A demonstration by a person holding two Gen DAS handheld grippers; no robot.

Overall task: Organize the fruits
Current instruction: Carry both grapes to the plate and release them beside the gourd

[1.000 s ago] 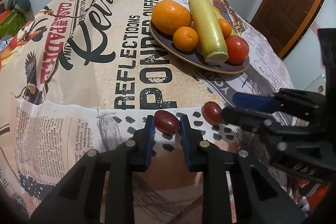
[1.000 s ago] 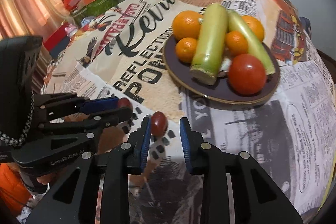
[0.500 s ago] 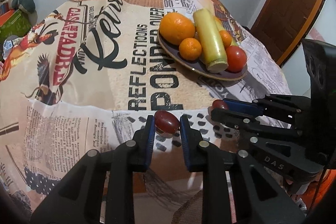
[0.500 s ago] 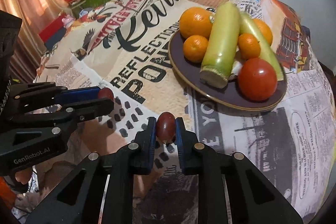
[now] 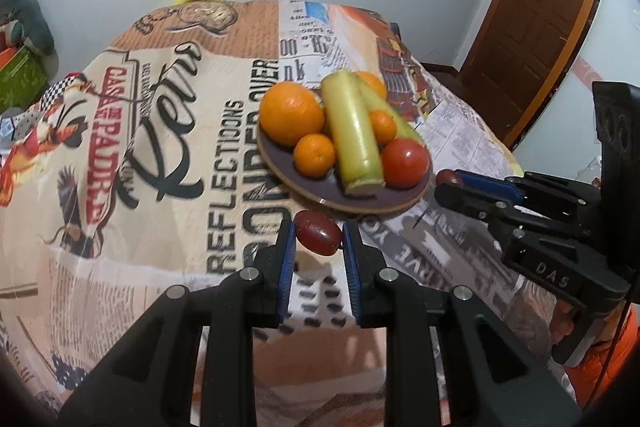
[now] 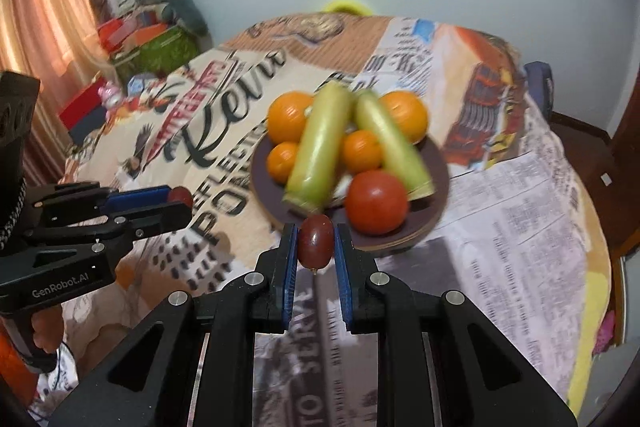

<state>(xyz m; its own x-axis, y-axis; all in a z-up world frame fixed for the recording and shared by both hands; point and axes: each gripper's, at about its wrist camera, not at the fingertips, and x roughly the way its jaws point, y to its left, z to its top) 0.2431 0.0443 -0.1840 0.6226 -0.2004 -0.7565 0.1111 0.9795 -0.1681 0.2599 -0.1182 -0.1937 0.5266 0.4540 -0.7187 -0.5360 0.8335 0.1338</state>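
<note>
Above the printed tablecloth point(image 5: 168, 155), just short of the plate point(image 6: 434, 223), one dark red grape point(image 5: 318, 232) sits pinched in the left gripper point(image 5: 319, 241); another grape point(image 6: 315, 241) sits pinched in the right gripper point(image 6: 316, 247). The plate holds oranges point(image 5: 291, 115), a tomato point(image 6: 376, 202) and green stalks point(image 5: 354, 133).

The bench point(image 5: 120, 287) was round and fully covered by a tablecloth point(image 5: 192, 155) printed like old newspapers. On this cloth, toward the right side, stood one dark plate point(image 5: 280, 163) loaded with fruits.
</note>
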